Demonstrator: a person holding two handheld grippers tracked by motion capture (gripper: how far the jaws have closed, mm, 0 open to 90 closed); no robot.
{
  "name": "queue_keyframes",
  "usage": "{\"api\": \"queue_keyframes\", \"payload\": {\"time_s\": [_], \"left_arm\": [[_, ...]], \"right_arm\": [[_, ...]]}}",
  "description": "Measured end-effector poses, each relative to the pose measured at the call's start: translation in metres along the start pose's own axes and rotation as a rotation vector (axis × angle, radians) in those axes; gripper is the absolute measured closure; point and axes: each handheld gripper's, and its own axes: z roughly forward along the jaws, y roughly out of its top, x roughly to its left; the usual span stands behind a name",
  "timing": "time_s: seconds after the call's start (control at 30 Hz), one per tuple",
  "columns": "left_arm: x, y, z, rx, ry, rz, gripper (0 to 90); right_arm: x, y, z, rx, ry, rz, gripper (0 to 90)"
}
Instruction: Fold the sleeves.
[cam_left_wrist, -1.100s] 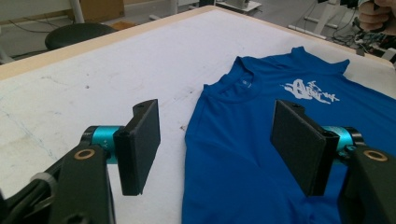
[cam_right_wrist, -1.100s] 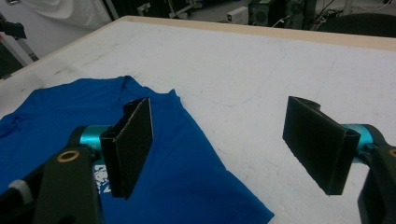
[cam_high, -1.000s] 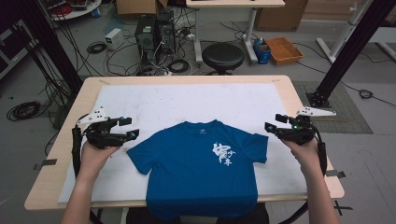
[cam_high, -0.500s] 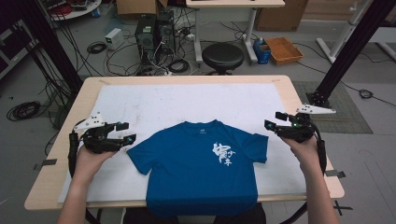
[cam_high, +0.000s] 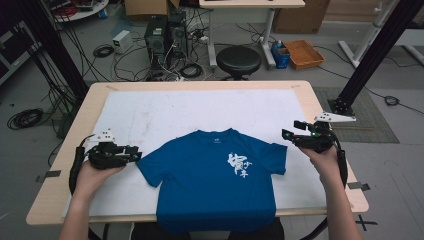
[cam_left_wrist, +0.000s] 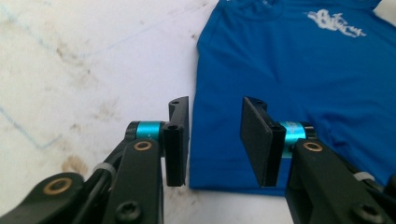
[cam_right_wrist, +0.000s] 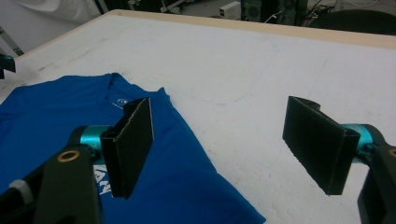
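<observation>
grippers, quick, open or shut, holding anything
Left hand-held gripper: open, empty, at the shirt's sleeve.
Right hand-held gripper: open, empty.

Both forearms forward, left gripper (cam_high: 134, 153) and right gripper (cam_high: 289, 133) level, jaws apart, pointing inward.

A blue short-sleeved T-shirt (cam_high: 215, 182) with a white brush-style print on its chest lies spread flat, front side up, on the white sheet covering the wooden table. Its round neckline points toward the far side of the table, both sleeves are stretched out to the sides, and its hem hangs slightly over the near edge. The fabric looks smooth, with only faint creases. In the left gripper view the shirt (cam_left_wrist: 299, 70) shows a sleeve edge lying flat; the right gripper view shows its collar (cam_right_wrist: 116, 100) and a small label inside.
</observation>
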Motion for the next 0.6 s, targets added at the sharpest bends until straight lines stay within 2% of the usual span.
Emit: {"api": "queue_keyframes", "payload": {"time_s": [0.03, 0.1, 0.13, 0.27, 0.3, 0.43, 0.47, 0.6], "left_arm": [[0.001, -0.003, 0.001, 0.025, 0.005, -0.017, 67.5], [0.002, -0.003, 0.001, 0.037, 0.006, -0.027, 70.1], [0.002, -0.004, 0.003, 0.045, -0.011, -0.040, 71.4], [0.000, -0.005, 0.005, 0.076, 0.006, -0.031, 71.4], [0.001, -0.006, 0.006, 0.104, 0.021, -0.020, 71.3], [0.000, -0.009, 0.008, 0.133, 0.038, -0.020, 70.7], [-0.001, -0.010, 0.010, 0.158, 0.051, -0.013, 70.7], [-0.002, -0.010, 0.011, 0.163, 0.064, -0.004, 72.3]], "right_arm": [[0.000, 0.000, 0.000, 0.002, -0.005, 0.002, 24.5], [-0.001, -0.001, 0.000, 0.003, -0.006, 0.001, 24.7], [-0.001, -0.001, 0.000, 0.003, -0.005, 0.002, 24.7], [-0.001, -0.001, 0.000, 0.001, -0.005, 0.005, 24.7], [-0.001, -0.001, 0.000, 0.003, -0.007, 0.004, 24.7], [0.001, -0.001, 0.001, 0.010, -0.019, -0.008, 24.7], [0.001, -0.001, 0.002, 0.012, -0.016, -0.016, 24.7], [0.001, -0.001, 0.002, 0.014, -0.012, -0.013, 24.7]]}}
